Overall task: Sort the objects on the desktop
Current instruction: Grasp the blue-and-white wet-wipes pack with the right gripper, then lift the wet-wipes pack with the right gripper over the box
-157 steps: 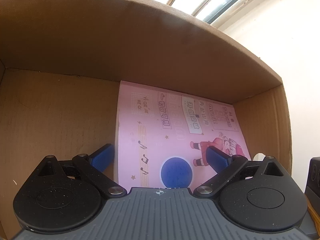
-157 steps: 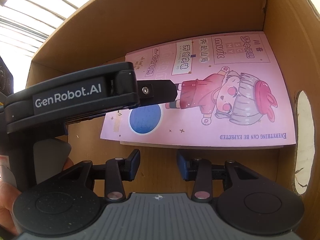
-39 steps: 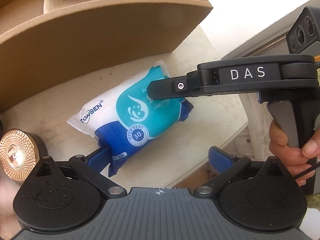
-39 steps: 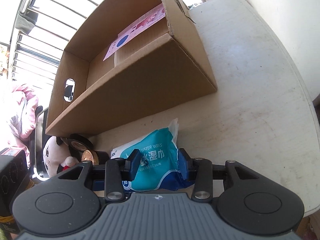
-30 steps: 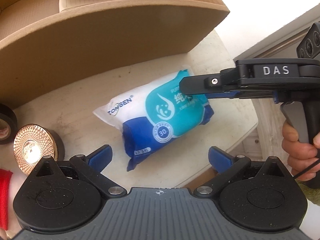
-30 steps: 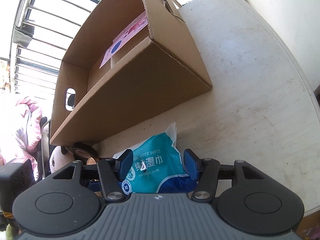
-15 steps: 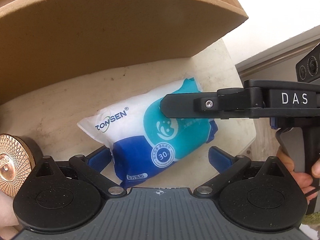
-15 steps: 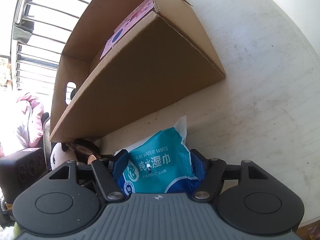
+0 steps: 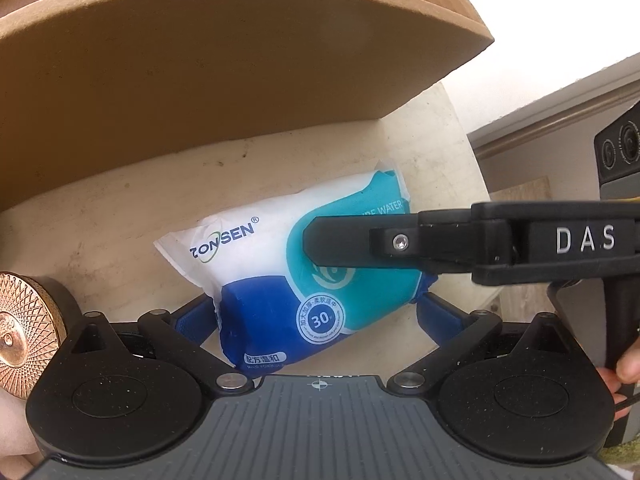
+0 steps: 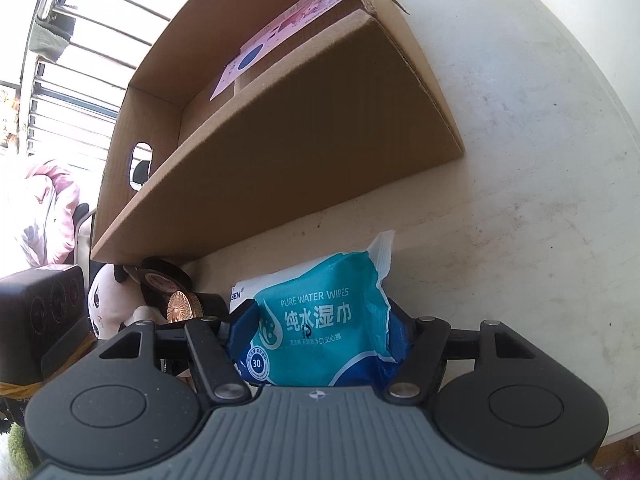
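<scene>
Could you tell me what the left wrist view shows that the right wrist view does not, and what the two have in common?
Only the left wrist view shows the right gripper from the side and the pack's ZONSEN brand name. Only the right wrist view shows the pink book inside the cardboard box, a plush toy and window bars. Both show the wet wipes pack, the box, the white table and a copper-topped round tin.

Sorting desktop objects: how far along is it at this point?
Done: the pink notebook lies in the cardboard box. In hand: the right gripper grips the wet wipes pack, resting on the table. Left: black tape roll, copper-lidded tin and plush toy sit outside the box.
</scene>
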`<move>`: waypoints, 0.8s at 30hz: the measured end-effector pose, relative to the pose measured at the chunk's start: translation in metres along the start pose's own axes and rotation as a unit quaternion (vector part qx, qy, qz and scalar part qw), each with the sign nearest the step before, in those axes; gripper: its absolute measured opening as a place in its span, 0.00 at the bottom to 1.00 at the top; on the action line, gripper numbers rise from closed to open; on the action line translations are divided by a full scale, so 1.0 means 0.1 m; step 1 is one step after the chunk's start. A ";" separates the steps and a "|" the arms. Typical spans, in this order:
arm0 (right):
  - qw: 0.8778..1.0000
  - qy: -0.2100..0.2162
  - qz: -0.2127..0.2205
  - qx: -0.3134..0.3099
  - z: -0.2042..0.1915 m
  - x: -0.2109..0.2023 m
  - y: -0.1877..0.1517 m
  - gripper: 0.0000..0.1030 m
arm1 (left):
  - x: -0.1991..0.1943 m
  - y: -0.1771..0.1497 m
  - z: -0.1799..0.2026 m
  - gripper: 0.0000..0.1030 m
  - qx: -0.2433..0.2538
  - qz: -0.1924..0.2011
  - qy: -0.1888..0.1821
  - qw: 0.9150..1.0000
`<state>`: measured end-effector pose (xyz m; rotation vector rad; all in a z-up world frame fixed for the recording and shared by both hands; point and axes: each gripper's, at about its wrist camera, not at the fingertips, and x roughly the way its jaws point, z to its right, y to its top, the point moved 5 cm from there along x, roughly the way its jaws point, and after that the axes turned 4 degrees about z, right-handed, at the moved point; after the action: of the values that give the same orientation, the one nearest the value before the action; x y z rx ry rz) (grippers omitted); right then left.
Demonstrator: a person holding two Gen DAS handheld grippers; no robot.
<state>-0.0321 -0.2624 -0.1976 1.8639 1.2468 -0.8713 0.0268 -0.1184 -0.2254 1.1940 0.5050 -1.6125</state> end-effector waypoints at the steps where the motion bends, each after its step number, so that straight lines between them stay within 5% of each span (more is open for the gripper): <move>1: 1.000 -0.001 0.000 0.000 -0.01 -0.01 0.00 0.66 | 0.00 0.00 0.00 1.00 -0.001 0.000 0.000 1.000; 12: 1.000 -0.002 0.008 -0.008 -0.26 -0.21 0.05 0.64 | -0.15 -0.06 0.09 1.00 -0.009 0.009 -0.005 1.000; 24: 0.995 0.041 0.074 -0.055 -1.00 -0.66 0.43 0.61 | -0.92 0.03 0.20 0.99 -0.001 0.083 -0.003 0.997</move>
<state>0.0024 -0.2190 -0.0829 1.8927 1.1654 -0.6409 0.0189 -0.0918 -0.1356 1.1976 0.3932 -1.4732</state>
